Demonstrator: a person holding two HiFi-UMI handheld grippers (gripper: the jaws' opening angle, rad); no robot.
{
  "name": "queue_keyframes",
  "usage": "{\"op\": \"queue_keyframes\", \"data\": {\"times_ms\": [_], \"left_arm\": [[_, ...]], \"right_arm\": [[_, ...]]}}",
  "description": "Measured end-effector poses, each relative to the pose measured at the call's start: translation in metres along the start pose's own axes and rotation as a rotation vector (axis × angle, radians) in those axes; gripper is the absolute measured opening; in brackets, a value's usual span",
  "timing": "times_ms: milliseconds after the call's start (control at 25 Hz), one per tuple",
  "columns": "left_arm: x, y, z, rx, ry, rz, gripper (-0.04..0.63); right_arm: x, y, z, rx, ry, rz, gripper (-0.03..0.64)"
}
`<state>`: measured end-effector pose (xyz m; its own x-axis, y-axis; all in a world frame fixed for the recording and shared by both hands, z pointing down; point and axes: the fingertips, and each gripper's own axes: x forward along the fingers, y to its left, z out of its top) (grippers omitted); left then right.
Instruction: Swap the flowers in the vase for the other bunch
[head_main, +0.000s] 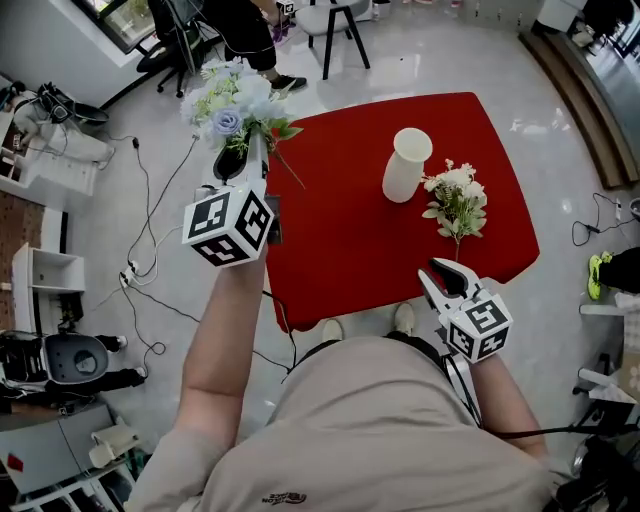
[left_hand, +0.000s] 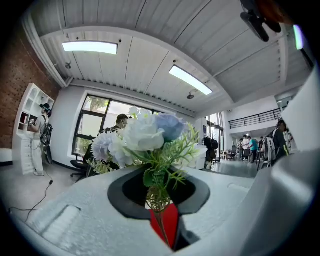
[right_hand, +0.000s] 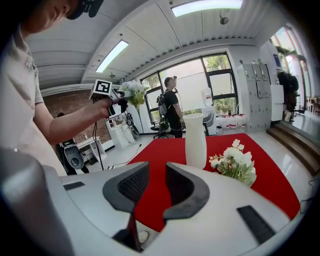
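left tongs (head_main: 238, 165) nearly closed, clamping stems of blue-white bunch (head_main: 232, 100), holding it raised by far-left corner of red worktop (head_main: 340, 250). right tongs (head_main: 447, 277) standing open, gripping nothing, hovering at near edge. white vase (head_main: 407, 163) standing upright on worktop; white bunch (head_main: 457, 200) lying just beside it.
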<state>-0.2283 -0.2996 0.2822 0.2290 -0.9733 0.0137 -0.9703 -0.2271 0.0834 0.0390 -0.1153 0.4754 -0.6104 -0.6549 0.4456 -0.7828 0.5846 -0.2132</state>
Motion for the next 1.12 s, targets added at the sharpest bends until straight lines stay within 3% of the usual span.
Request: {"op": "queue_keyframes", "data": {"times_ms": [600,1120], "left_arm": [[0.02,0.015,-0.198,0.009,0.458,-0.108,0.078],[0.051,0.023,-0.291,-0.028,0.645,-0.094,0.078]], "right_arm": [[-0.023,0.036,-0.021,0.054,-0.009,-0.163,0.107],[-0.05,0.046,-0.044,0.102,0.02,-0.283,0.107]]}}
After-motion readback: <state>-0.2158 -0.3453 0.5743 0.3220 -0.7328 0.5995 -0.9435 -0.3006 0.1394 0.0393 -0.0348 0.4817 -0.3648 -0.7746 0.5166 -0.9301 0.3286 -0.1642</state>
